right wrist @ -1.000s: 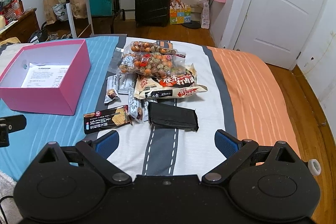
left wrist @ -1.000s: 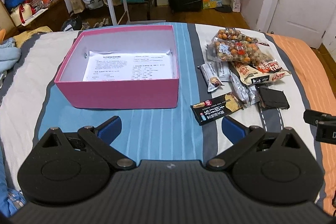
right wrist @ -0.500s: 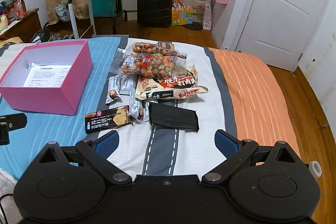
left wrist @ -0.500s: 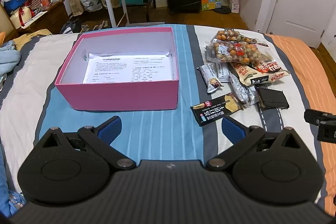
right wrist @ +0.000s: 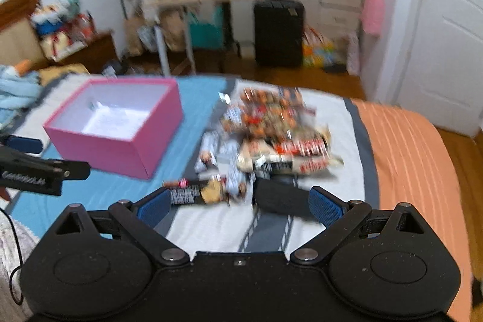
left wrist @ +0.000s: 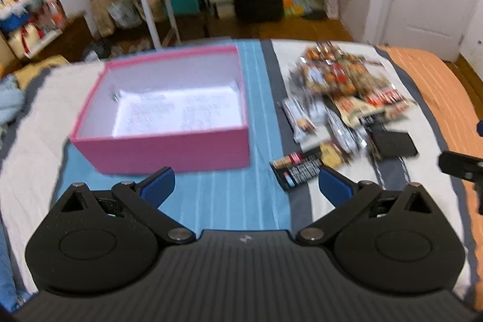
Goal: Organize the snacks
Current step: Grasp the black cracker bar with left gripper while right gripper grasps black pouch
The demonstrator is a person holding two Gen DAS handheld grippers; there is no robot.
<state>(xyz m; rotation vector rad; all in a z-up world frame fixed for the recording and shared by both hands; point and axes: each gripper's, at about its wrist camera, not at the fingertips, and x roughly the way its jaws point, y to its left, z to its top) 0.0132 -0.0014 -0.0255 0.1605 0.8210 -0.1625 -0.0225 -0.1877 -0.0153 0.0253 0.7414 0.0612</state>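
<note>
Pink box lay on the bed, snack pile right of the box, left tongs spread empty near the box, right tongs spread empty before the pile.

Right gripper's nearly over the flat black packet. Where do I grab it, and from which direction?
Come from above. The black packet lies flat on the bed, apart from the pile, so pinch across its narrow width near the middle. The right gripper is open wide, with the packet's right end by the right finger; it probably needs turning to span it.
</note>
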